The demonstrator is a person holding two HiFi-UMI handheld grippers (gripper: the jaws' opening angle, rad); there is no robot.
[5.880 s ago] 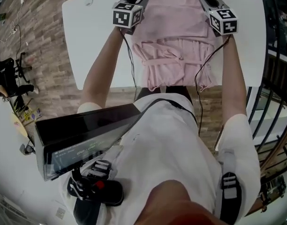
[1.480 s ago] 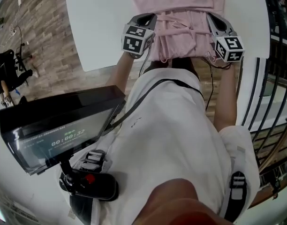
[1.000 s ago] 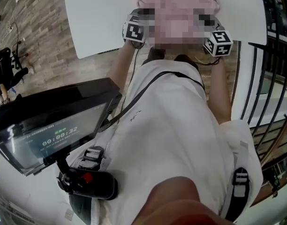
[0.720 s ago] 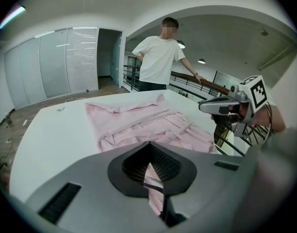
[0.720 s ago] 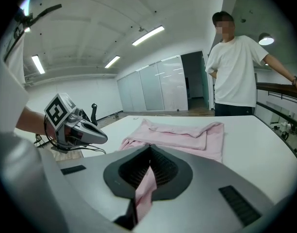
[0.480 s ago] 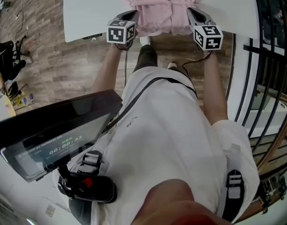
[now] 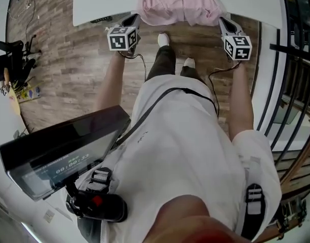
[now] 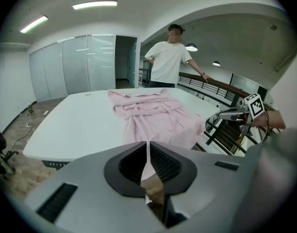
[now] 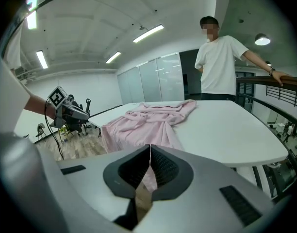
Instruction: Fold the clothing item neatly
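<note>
Pink garment (image 7: 178, 4): it lies rumpled on the white table (image 7: 102, 1), and its near hem droops over the near edge. Its bunched upper part reaches toward the far side.
Left gripper (image 7: 131, 20): its jaws are pressed together on nothing. It hangs over the wooden floor (image 7: 84, 70), just off the near edge and left of the hanging hem.
Right gripper (image 7: 224, 22): its jaws are likewise closed and empty. It is off the near edge, just right of the hem.
Risk, sliding off: part of the cloth already overhangs the edge. A pull toward the near side would likely drag more weight over and could tip the garment onto the floor.
Risk, crooked fold: the fabric is creased, and a loose strip runs down its middle. Folding before it is spread flat would probably trap wrinkles and leave uneven edges.
Risk, bad pinch: both grippers must open before they can take anything. Closing on the layered hem may catch only the top layer, so the rest lags behind.
Risk, snagging: cables (image 7: 143, 65) trail from the grippers and could catch the drooping hem.
Garments: one.
Tables: one.
Grippers: two.
People: two, the one holding the grippers and a bystander (image 8: 167, 62) at the table's far side.
</note>
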